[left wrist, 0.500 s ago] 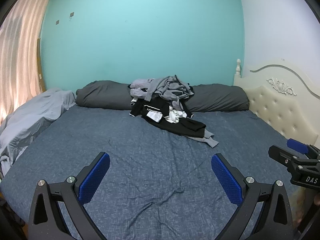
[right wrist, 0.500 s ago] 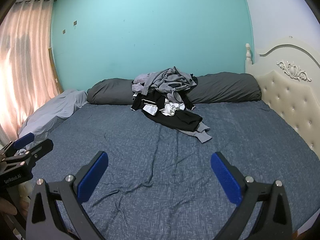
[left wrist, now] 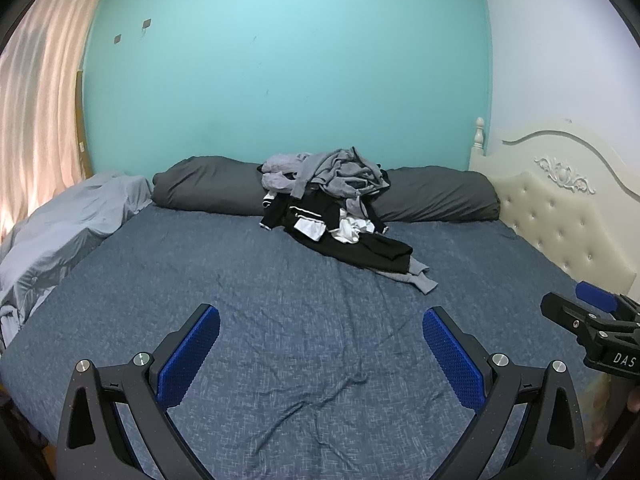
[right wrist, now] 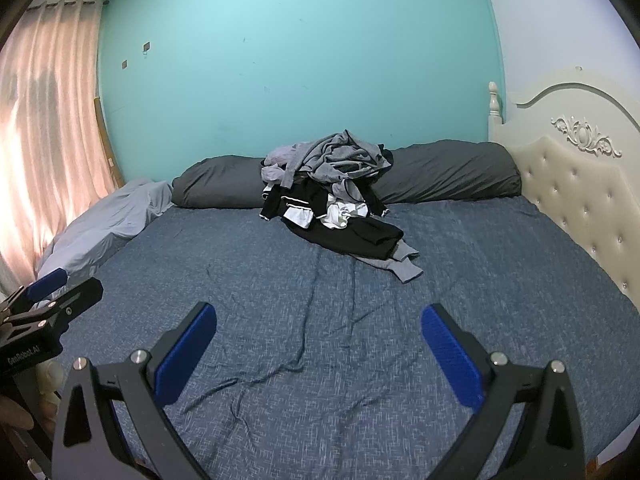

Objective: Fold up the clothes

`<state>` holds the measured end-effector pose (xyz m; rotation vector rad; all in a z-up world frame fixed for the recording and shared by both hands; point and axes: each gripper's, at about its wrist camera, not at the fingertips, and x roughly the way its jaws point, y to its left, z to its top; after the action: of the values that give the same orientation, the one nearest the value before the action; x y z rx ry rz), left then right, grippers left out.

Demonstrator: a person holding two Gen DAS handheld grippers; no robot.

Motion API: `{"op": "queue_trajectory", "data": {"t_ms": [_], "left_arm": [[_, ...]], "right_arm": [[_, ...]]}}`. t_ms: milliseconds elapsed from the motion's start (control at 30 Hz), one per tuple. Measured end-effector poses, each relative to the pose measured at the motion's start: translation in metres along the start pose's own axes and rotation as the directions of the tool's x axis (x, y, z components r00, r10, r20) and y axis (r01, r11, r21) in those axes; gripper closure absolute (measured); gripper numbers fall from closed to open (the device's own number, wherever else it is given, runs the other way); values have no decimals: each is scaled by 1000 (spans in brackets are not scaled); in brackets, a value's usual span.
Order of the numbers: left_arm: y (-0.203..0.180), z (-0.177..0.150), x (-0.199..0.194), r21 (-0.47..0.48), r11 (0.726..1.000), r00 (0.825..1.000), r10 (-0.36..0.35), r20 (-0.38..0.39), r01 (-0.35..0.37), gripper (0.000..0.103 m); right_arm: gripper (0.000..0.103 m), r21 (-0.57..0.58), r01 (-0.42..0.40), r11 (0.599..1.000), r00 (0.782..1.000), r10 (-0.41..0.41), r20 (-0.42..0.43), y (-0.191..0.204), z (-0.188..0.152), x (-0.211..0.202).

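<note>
A: Both tongs spread wide, nothing between the blue pads. Left tongs (left wrist: 320, 354) hang over the near part of the blue-grey speckled bed sheet (left wrist: 280, 300); right tongs (right wrist: 318, 352) likewise, tilted down toward it.

B: Clothes?

A: One loose heap of grey, black and white clothes (left wrist: 332, 200), at the far side of the bed, well apart from both tongs. Its top leans on the long dark grey bolster pillow (left wrist: 436, 196) along the teal wall (left wrist: 280, 60).

B: Long axis?

A: Runs from the pillow toward the near right. Black garment (left wrist: 360, 246) spills forward; a grey sleeve or leg end (left wrist: 420, 282) sticks out nearest, pointing near-right.

B: Anything unclear?

A: Cannot count the garments or tell their kinds; they are tangled, and the lower ones are covered by the grey ones on top. Middle of the pillow is hidden behind the heap. Pale grey crumpled quilt (left wrist: 68, 232) at the left edge is cut off. Cream tufted headboard (right wrist: 576, 200) on the right runs out of the frame. Each tongs shows only partly at the other view's edge.
</note>
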<state>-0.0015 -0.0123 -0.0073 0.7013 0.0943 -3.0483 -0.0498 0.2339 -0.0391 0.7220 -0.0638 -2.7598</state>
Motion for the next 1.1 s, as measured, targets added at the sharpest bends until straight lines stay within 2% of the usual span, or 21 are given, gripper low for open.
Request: {"op": "queue_trajectory", "data": {"t_ms": [1100], "left_arm": [[-5,0,0,6,1000,1000,9,-2,-9,0]], "right_arm": [[0,3,6,1000,1000,-6,-12,-2,3,0]]}}
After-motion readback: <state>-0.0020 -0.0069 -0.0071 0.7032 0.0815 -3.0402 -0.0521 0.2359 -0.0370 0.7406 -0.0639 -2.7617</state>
